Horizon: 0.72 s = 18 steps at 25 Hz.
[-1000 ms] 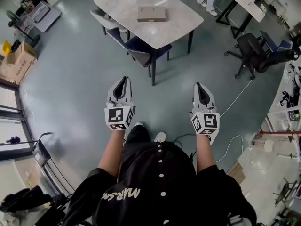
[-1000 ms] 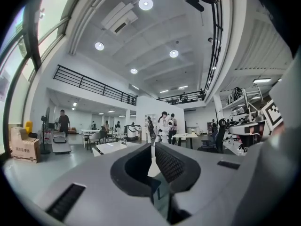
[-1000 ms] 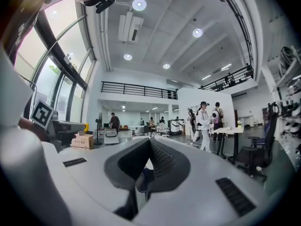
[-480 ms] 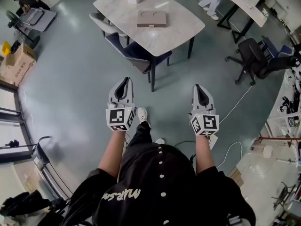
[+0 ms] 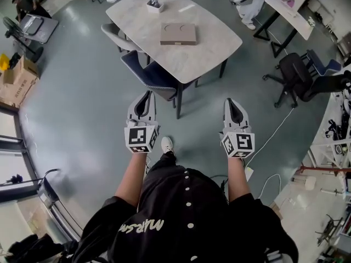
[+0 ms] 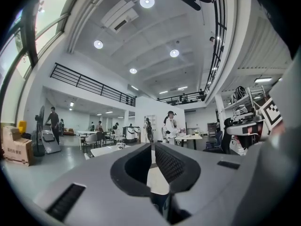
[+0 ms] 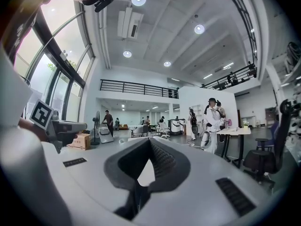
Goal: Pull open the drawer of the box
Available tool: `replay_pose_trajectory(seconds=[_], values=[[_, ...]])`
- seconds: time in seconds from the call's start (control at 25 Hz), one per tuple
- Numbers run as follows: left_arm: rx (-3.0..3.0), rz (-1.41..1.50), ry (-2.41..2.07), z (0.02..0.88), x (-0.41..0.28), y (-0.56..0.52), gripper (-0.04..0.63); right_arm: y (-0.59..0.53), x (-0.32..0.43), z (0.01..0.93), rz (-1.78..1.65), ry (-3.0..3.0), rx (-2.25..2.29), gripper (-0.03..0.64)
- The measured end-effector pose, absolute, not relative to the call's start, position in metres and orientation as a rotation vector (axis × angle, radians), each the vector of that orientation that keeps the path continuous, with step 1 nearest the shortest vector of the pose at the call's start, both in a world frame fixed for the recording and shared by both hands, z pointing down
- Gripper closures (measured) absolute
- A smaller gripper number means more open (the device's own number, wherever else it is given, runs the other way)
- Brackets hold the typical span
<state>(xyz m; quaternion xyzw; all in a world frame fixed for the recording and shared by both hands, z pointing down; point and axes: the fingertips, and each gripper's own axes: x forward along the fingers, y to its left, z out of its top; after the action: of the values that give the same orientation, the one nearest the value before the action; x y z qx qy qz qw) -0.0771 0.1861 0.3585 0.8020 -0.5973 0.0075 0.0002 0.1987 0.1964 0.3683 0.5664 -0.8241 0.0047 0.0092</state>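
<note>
Ahead, at about 12 o'clock from both grippers and well apart from them, the box (image 5: 178, 34) is lying flat on the table (image 5: 211, 51); nothing is touching it. It is looking like a low, stiff, tan thing, probably light, so I am judging that it is likely to slide on the smooth top when the drawer is tugged; one gripper is probably needing to steady the body while the other is taking the drawer front. Which side is carrying the drawer, or any pull, is too small to tell from here. The left gripper (image 5: 147, 94) is pointing toward 12 o'clock with its jaws closed tip to tip, holding nothing; the right gripper (image 5: 230, 101) is pointing the same way, jaws together and empty; each gripper view is showing only the room beyond the meeting tips.
</note>
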Motion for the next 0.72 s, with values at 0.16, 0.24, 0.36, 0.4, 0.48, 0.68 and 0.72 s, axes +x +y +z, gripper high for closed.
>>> replay_pose_trajectory(seconds=[0.16,0.24,0.36,0.4,0.48,0.68,0.72], values=[[2.527,0.016,-1.870,0.352,-0.090,0.145,0.566,0.155,0.188,0.359,0.007,-2.564,1.790,0.620],[2.532,0.014,-1.863,0.350,-0.098,0.125,0.566,0.135,0.180,0.357,0.004,-2.556,1.798,0.620],[2.539,0.028,-1.851,0.352,-0.109,0.099,0.566,0.109,0.168,0.358,0.015,-2.543,1.808,0.620],[2.542,0.034,-1.847,0.353,-0.113,0.092,0.566,0.102,0.164,0.358,0.019,-2.539,1.811,0.620],[2.547,0.043,-1.841,0.354,-0.120,0.078,0.566,0.089,0.156,0.358,0.021,-2.531,1.819,0.620],[2.545,0.048,-1.812,0.358,-0.137,0.048,0.566,0.064,0.136,0.359,0.016,-2.509,1.832,0.620],[2.547,0.046,-1.805,0.359,-0.138,0.042,0.566,0.059,0.133,0.360,0.018,-2.505,1.834,0.620]])
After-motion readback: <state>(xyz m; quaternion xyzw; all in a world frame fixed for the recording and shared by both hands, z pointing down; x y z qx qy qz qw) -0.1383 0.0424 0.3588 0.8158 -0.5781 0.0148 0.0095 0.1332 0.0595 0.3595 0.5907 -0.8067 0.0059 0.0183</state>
